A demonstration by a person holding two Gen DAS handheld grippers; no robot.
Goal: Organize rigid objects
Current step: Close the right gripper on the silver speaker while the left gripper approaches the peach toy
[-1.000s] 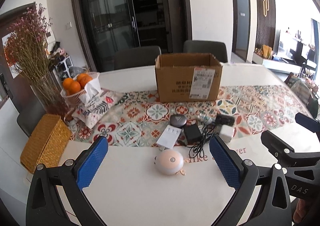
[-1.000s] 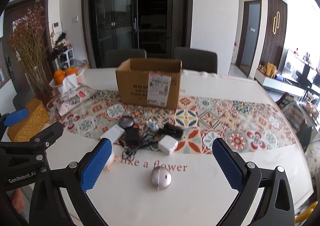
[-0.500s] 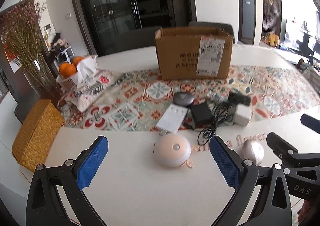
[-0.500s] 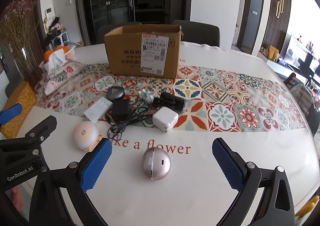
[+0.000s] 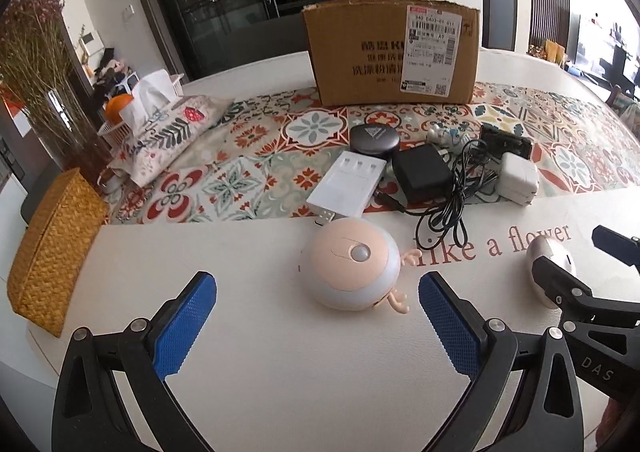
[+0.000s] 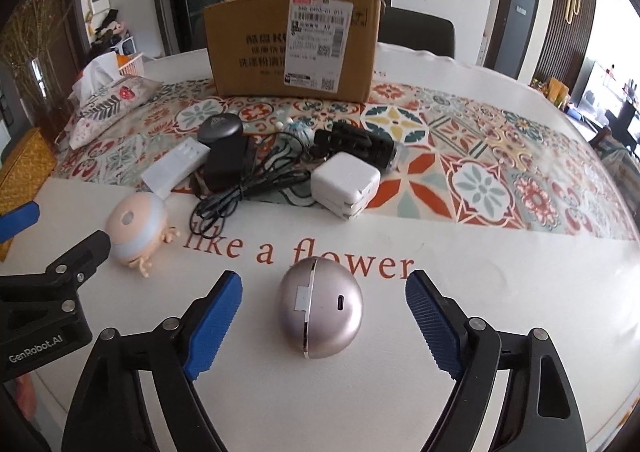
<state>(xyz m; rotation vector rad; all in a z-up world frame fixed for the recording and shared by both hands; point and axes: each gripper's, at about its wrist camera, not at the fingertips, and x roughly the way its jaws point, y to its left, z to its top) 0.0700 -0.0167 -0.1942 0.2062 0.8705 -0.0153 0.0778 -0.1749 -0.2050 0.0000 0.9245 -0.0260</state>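
Observation:
A round pink-and-white toy light (image 5: 352,272) lies on the white table just ahead of my open left gripper (image 5: 316,316); it also shows in the right wrist view (image 6: 134,226). A silver egg-shaped case (image 6: 320,312) lies between the fingers of my open right gripper (image 6: 324,312), untouched; in the left wrist view it (image 5: 550,256) is partly hidden by the right gripper. Behind lie a white flat charger (image 5: 348,184), a black adapter with cable (image 5: 420,172), a black round case (image 5: 374,138), a white cube charger (image 6: 346,186), a black device (image 6: 356,144) and a cardboard box (image 5: 394,52).
A patterned table runner (image 6: 480,156) crosses the table. At the left stand a wicker box (image 5: 52,248), a floral tissue pouch (image 5: 168,132), a basket with oranges (image 5: 120,108) and a vase of dried flowers (image 5: 44,64). Chairs stand behind the box.
Both grippers have moved forward and down toward the table. The toy light and the silver case now sit much closer to the open fingers.

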